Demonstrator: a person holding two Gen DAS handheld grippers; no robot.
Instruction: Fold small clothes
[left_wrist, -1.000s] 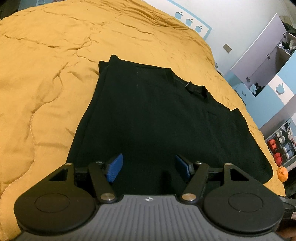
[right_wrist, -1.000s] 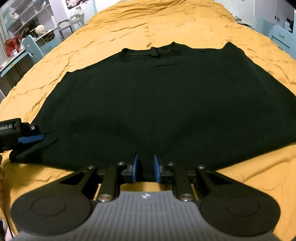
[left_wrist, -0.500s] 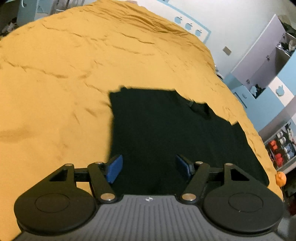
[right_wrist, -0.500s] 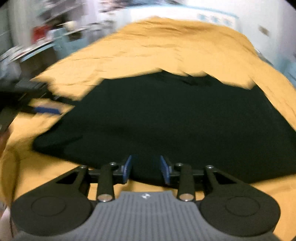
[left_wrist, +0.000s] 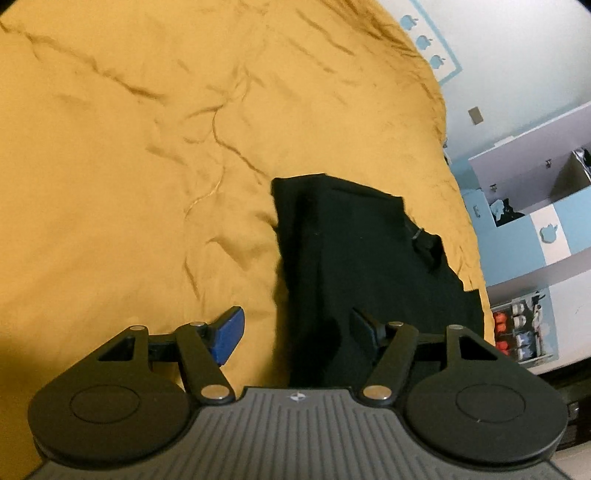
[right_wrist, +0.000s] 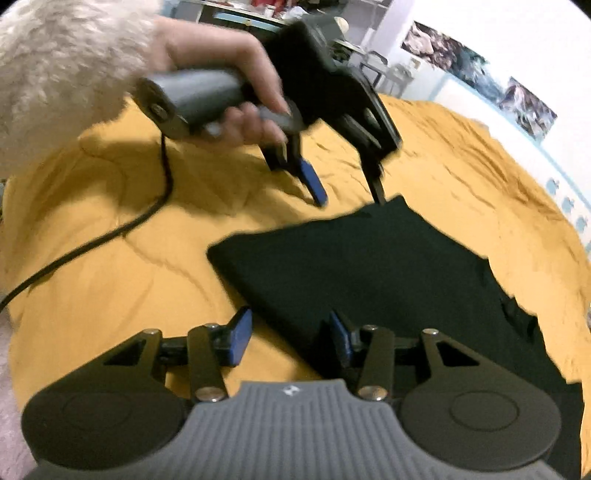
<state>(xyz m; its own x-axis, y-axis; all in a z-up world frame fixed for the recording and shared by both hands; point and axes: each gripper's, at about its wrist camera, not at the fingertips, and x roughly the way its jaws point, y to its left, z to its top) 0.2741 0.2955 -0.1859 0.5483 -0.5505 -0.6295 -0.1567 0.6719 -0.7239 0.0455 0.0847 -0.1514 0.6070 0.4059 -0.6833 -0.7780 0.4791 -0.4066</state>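
Note:
A black t-shirt (left_wrist: 351, 266) lies flat on the yellow quilt (left_wrist: 129, 147), its collar (left_wrist: 424, 240) toward the right. My left gripper (left_wrist: 295, 332) is open, hovering over the shirt's near left edge; its right finger is over the cloth, its left finger over the quilt. In the right wrist view the shirt (right_wrist: 369, 266) lies ahead. My right gripper (right_wrist: 291, 336) is open over the shirt's near edge and holds nothing. The left gripper (right_wrist: 347, 192) shows there too, held by a hand, open above the shirt's far corner.
A cable (right_wrist: 92, 236) trails from the left gripper across the quilt. Blue and white cupboards (left_wrist: 535, 206) and shelves stand beyond the bed's right side. Desks and chairs (right_wrist: 369, 70) stand past the far side of the bed.
Both grippers have swung to the shirt's side edge. The right gripper has opened wider. The left gripper stayed open and now hangs over the shirt's corner.

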